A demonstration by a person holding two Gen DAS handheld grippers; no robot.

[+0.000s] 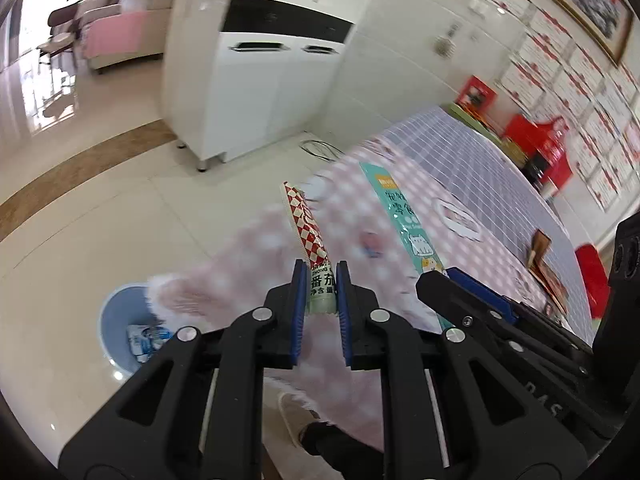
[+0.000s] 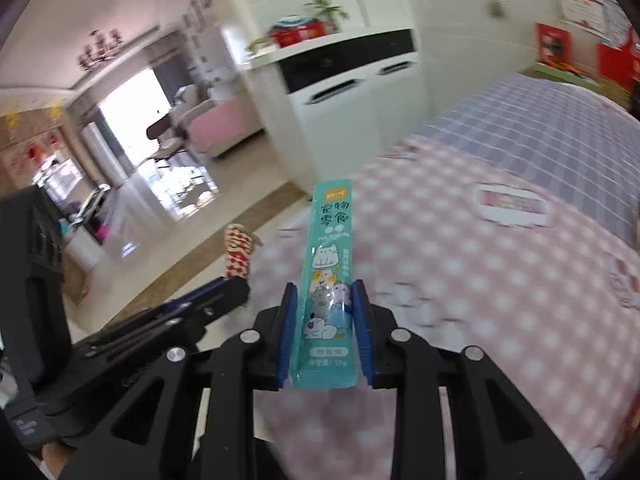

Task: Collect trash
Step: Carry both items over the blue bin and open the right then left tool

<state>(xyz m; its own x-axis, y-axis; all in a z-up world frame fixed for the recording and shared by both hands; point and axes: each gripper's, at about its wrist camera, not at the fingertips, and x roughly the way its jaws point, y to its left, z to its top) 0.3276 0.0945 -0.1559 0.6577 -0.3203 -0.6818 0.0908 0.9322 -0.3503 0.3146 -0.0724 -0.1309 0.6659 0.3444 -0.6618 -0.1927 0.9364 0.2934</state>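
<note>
Left tongs (image 1: 322,276): we see them clamped on a red-and-white checked ketchup packet (image 1: 306,228), held up past the counter (image 1: 480,168) edge.
Right tongs (image 2: 325,300): we see them clamped on a teal pet snack stick (image 2: 328,264) above the checked cloth.
Blue bin (image 1: 116,320): on the floor below, some trash inside.

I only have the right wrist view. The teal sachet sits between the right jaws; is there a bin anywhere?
Observer: Yes. The left wrist view shows a blue bin on the floor beside the table.
Operator: Anything in it?
Observer: Yes, a white-and-blue wrapper.
Operator: What does the left gripper hold?
Observer: A red-checked sachet, clamped at its white lower end.
</note>
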